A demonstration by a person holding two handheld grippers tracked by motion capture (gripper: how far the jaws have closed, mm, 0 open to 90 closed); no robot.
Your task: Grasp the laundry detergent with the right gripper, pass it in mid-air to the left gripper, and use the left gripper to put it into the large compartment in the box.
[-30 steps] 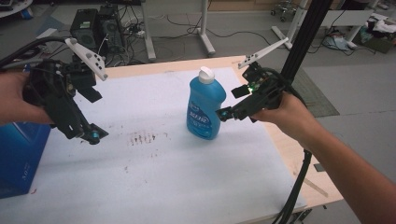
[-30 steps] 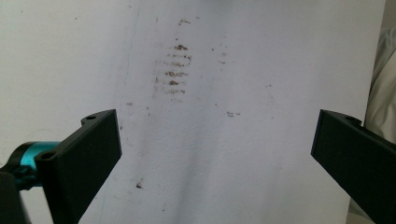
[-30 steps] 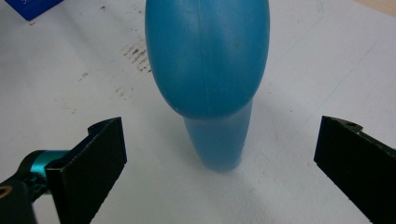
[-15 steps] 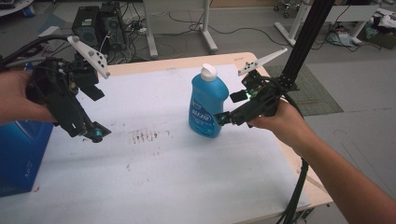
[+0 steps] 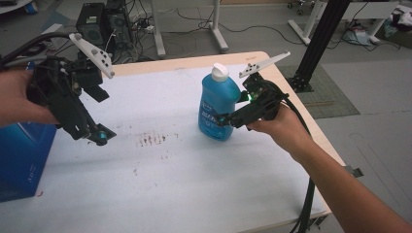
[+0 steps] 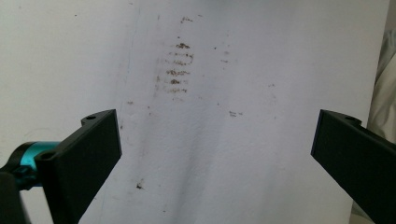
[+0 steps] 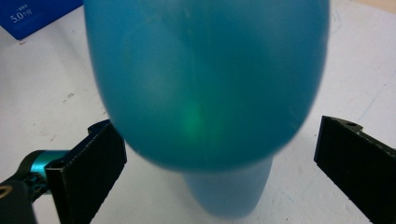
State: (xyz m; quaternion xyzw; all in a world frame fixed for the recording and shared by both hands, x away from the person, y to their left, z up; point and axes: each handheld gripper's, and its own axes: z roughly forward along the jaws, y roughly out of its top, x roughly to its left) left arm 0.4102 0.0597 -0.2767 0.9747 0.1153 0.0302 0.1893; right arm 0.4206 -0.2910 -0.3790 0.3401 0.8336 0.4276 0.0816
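Approach to grasp: the right gripper (image 5: 224,120), jaws spread wide, straddles the translucent blue plastic bottle with a white cap (image 5: 218,103), standing upright toward the far right of the white-covered table (image 5: 194,194). The next move likely calls for squeezing the bottle's rounded, slippery body squarely. The left gripper (image 5: 99,137), also spread, hovers empty over brown stains (image 5: 151,139).

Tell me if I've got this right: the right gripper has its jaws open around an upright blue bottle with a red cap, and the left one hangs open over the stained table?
Nearly. The blue bottle has a white cap, not a red one; the high view shows it. The rest holds: the right gripper stands open around the upright bottle, and the left gripper hangs open over the stained table.
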